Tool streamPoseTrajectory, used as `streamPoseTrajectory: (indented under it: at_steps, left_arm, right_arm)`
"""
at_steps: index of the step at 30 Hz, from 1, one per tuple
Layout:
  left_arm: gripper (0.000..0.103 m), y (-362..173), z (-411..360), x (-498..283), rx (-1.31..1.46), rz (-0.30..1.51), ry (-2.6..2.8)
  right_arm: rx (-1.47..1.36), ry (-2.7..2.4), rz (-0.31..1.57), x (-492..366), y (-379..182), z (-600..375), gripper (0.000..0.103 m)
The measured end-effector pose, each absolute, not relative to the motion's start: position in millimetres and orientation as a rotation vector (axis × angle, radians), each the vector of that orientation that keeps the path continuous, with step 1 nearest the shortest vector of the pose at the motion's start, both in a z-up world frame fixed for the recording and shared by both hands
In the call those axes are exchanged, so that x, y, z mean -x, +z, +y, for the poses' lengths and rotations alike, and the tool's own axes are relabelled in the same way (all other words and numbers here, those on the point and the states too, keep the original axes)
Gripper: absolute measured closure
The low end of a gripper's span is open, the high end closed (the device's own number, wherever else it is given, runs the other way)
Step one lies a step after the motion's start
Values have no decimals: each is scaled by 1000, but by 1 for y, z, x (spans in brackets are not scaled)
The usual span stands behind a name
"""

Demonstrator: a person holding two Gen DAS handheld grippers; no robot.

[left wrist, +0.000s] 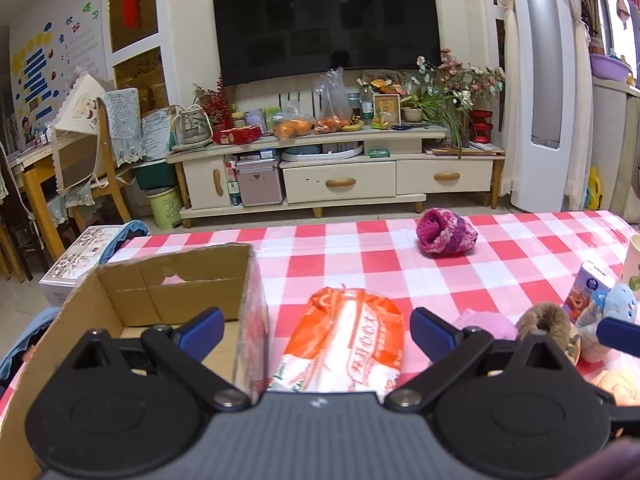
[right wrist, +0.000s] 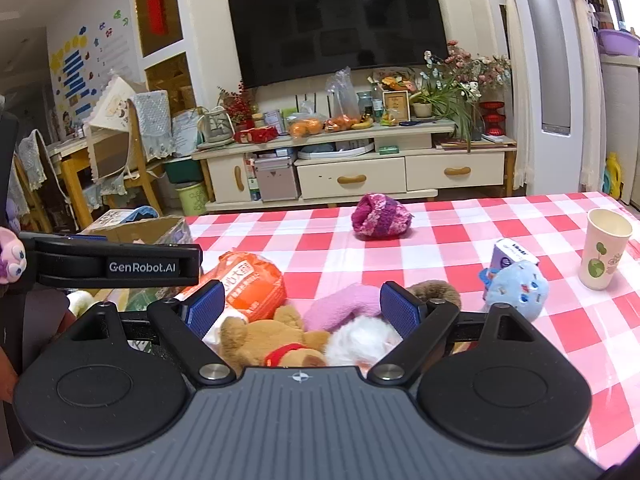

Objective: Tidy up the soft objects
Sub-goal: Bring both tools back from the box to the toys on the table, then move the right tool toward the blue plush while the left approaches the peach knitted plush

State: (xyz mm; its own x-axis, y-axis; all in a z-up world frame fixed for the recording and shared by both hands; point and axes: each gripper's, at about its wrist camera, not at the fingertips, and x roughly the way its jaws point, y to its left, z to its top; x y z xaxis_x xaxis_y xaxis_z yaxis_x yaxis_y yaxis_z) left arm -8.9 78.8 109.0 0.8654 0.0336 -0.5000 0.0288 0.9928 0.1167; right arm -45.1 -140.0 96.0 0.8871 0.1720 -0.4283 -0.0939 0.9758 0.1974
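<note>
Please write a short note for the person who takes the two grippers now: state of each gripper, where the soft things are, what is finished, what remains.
Left gripper: open, empty, over the orange bag beside the cardboard box.
Right gripper: open, empty, over the pile: brown bear, white plush, pink plush.
Elsewhere on the checked table: knitted hat, blue plush, small carton, paper cup.
Done: nothing visible in the box.
Left: all soft things still to be sorted.
</note>
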Motion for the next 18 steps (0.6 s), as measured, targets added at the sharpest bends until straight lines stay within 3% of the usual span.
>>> streamPoseTrajectory:
  at_steps: [18]
  left_arm:
    - [4,96,35,2,-180,551,-49]
  right_arm:
    - [-224,43,455,57,91,-152,0]
